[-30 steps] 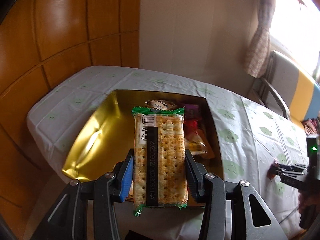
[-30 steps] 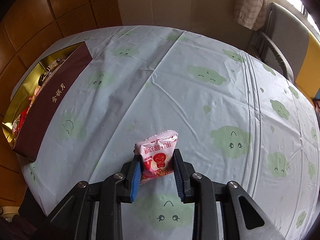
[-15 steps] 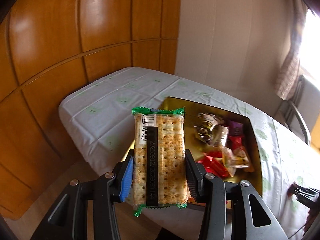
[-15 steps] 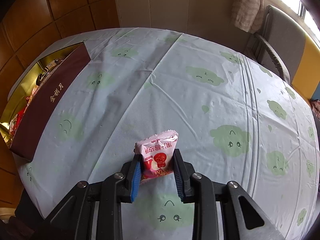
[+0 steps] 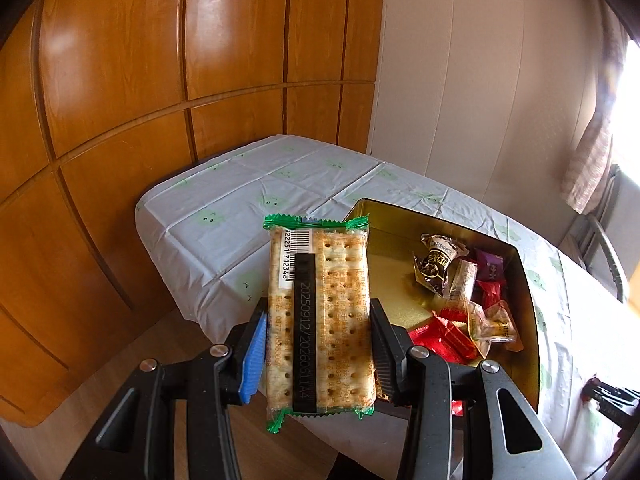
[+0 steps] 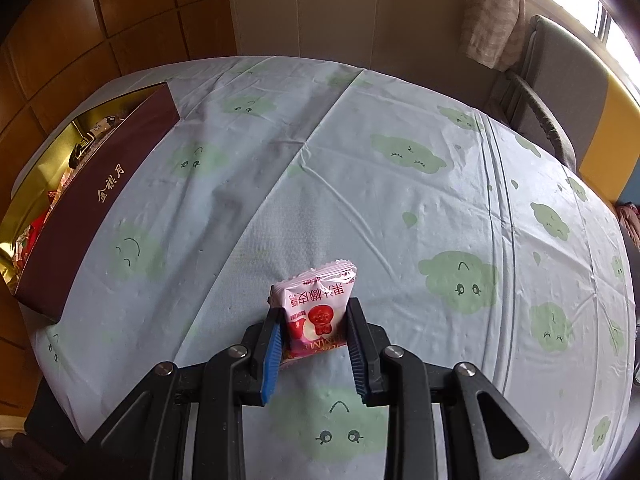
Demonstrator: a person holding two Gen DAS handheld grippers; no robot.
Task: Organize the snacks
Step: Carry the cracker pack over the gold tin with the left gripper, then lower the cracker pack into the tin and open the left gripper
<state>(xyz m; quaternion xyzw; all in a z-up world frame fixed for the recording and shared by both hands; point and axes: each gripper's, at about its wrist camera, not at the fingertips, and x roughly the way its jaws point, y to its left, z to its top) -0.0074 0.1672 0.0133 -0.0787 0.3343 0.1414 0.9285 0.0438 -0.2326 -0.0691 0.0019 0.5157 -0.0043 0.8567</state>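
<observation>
Pale-blue plastic cloth with green cloud faces covers the table (image 6: 360, 184); wood-panelled wall (image 5: 160, 80) runs along its left edge. Grey chair with a yellow stripe (image 6: 568, 80) stands past the far right corner.

Gold-lined open box with dark maroon outer wall (image 6: 92, 196) sits at the table's left edge, long side along that edge. In the left wrist view its gold floor (image 5: 396, 280) is bare on the near-left part; wrapped sweets lie along its right side: brown-and-silver twist-wrapped candy (image 5: 436, 260), purple one (image 5: 492, 264), red packets (image 5: 448, 340), clear-orange one (image 5: 496, 324).

Long clear-wrapped cracker pack with green crimped ends and a barcode (image 5: 320, 312) is clamped by its long sides in the left claw (image 5: 318, 344), held up off the table over the box's near-left corner, upright along the fingers.

Small pink-white sachet with a red cartoon figure (image 6: 316, 312) is pinched in the right claw (image 6: 314, 340), both pads on its sides, above the table's near middle, well apart from the box.
</observation>
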